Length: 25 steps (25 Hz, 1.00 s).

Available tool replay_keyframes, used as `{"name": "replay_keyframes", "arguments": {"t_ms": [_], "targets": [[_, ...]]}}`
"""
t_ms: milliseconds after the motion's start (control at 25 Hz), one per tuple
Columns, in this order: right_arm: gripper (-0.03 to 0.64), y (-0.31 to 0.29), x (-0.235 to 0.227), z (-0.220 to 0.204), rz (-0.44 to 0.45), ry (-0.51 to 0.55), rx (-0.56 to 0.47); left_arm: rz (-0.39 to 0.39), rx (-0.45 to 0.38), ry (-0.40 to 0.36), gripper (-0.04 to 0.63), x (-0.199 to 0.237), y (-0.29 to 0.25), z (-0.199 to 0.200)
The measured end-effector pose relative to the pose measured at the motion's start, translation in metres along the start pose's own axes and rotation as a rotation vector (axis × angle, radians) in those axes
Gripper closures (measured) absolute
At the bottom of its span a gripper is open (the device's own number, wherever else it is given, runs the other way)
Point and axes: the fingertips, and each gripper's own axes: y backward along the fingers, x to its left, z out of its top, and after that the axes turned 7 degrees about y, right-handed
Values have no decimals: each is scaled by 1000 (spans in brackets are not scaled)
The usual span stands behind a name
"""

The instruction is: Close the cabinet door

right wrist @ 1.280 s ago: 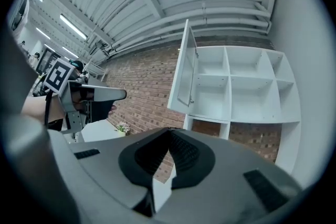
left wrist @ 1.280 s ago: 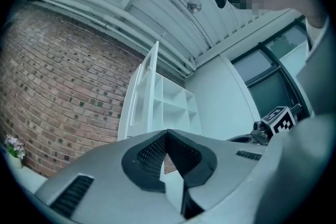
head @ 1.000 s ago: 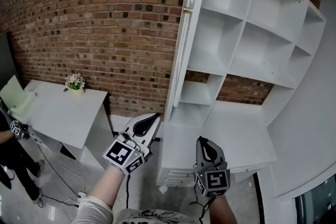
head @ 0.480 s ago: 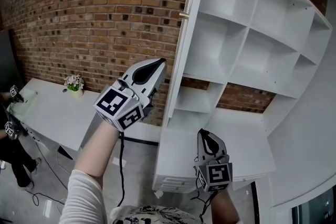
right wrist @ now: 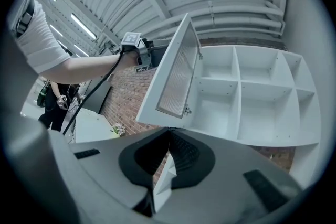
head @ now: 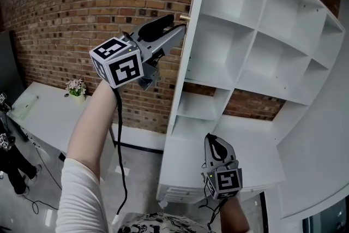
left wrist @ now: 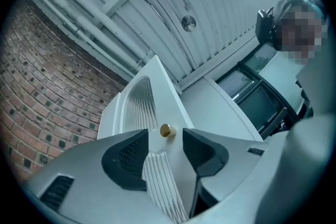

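The white cabinet [head: 256, 35] stands with its upper door [head: 188, 63] swung out, edge-on in the head view. A small brass knob [head: 184, 17] sticks out of the door's edge. My left gripper [head: 177, 23] is raised to that knob and its jaws are opening. In the left gripper view the knob [left wrist: 166, 130] sits between the two fingertips without touching the pads, and the door's ribbed panel [left wrist: 157, 186] runs below. My right gripper [head: 216, 144] hangs low over the white counter, shut and holding nothing. Its view shows the open door [right wrist: 176, 78] from below.
A brick wall [head: 82, 3] lies behind the door. A white table with a small flower pot [head: 76, 88] stands at the left, with a person [head: 8, 155] beside it. The cabinet's white counter [head: 245, 150] juts out under the shelves. A cable hangs from my left gripper.
My left gripper has risen from beside the counter up to the door's knob, and its jaws have gone from shut to open. The right gripper has barely shifted.
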Motion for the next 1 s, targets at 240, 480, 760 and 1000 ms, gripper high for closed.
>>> {"name": "replay_keyframes", "arguments": {"t_ms": [240,480,760,1000], "targets": [[612,-1,2,-2,9,10,5,-18,17,-17,402,4,-16,7],[612,2,4,-9,-1,4,23,-96,40,-18,430,-4,-24,2],[612,11,7,-25,-38,-46,62,-157,87,-40,488,-25,-39,-5],[612,16,-6,-36,-49,-51,65,-141,124,-89,493,-42,-64,-18]]}}
